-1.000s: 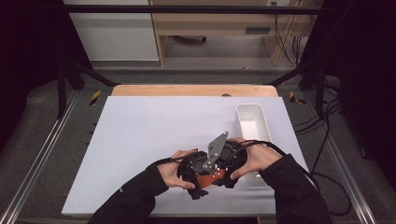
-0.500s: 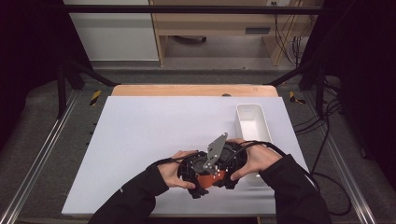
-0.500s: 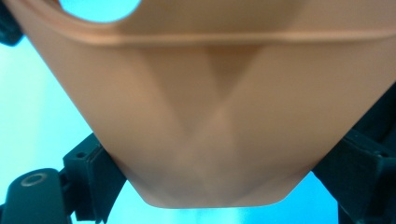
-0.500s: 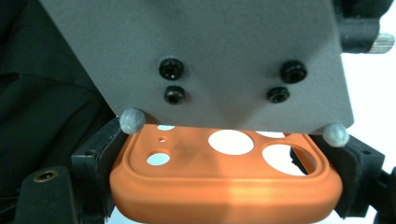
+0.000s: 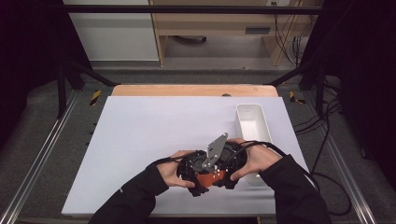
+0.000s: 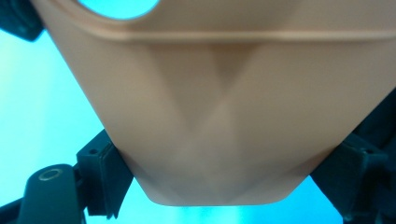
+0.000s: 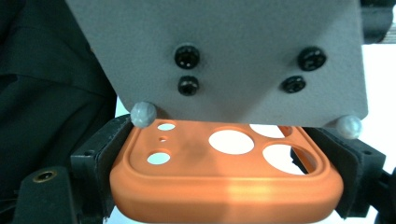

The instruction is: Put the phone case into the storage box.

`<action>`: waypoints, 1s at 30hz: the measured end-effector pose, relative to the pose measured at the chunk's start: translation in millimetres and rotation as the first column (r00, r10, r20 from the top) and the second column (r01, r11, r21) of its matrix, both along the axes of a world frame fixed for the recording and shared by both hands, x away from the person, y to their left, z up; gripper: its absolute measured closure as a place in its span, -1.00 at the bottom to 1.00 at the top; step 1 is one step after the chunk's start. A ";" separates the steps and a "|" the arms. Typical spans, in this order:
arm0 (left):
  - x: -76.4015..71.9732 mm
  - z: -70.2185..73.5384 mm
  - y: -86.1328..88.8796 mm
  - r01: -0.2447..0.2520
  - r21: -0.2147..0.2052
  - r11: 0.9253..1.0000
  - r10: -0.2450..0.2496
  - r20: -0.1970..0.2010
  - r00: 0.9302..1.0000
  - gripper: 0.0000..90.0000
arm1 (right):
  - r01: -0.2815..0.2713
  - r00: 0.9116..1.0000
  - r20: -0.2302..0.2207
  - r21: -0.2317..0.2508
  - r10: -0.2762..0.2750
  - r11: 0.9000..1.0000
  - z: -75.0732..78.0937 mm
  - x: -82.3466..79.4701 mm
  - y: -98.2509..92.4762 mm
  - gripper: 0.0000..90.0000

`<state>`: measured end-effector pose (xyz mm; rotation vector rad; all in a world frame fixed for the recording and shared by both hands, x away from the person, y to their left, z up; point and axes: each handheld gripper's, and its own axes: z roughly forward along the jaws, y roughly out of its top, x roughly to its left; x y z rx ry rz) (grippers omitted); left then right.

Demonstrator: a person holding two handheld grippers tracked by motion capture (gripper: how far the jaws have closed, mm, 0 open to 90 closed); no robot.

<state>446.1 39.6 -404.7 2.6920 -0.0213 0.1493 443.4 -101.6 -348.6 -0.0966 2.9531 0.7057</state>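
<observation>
White sheeting covers the counter (image 5: 140,140), which stands on a dark floor between metal rails, with a pale wooden cabinet and cables beyond its far edge. A long white tray (image 5: 254,126) lies on the right part of the counter, its near end just beside the person's right hand (image 5: 254,161).

Both hands meet near the front edge of the counter, right of its middle, each holding a black tool. The left hand (image 5: 173,169) has the left tool (image 5: 196,179) and the right hand has the right tool (image 5: 229,175); the two tools are pressed close together, with a grey three-cornered plate (image 5: 215,148) tilted up above them. Between them sits an orange phone case (image 5: 205,178), held just above the counter.

In the right gripper view the right tool (image 7: 229,186) pinches the phone case (image 7: 224,182) across its width, a black pad against each side; the case lies flat, its camera holes facing up, under the grey plate (image 7: 224,56) of the other tool.

In the left gripper view the phone case (image 6: 219,116) sits very close to the lens, blurred and looking tan, with the left tool (image 6: 224,186) set on either side of its rounded end. Those jaws have just been closing, with the case between them, and the pads lie against its sides.
</observation>
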 end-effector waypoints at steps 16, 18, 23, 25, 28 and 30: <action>0.6 1.4 4.1 -0.016 -0.035 0.999 0.017 0.015 1.000 -0.65 | -0.005 0.999 0.033 0.071 0.003 0.997 6.7 -0.7 -6.3 -0.83; 0.8 2.1 5.6 -0.019 -0.039 0.999 0.020 0.017 1.000 -0.65 | -0.004 0.999 0.036 0.091 0.001 0.996 9.2 -0.8 -8.0 -0.85; 0.8 1.7 10.2 -0.041 -0.065 0.997 0.042 0.004 0.999 -0.65 | 0.012 0.998 0.051 0.130 -0.019 0.991 14.2 -1.6 -15.1 -0.90; 1.3 1.9 12.2 -0.041 -0.069 0.997 0.041 0.003 0.999 -0.65 | 0.021 0.998 0.054 0.145 -0.029 0.989 15.5 -1.8 -18.1 -0.92; 1.5 1.9 13.9 -0.041 -0.077 0.996 0.041 0.002 0.999 -0.65 | 0.037 0.997 0.056 0.175 -0.047 0.984 17.5 -2.2 -23.4 -0.93; 1.4 1.9 16.7 -0.046 -0.092 0.995 0.047 0.007 0.999 -0.65 | 0.042 0.997 0.062 0.194 -0.055 0.980 18.5 -2.8 -26.7 -0.94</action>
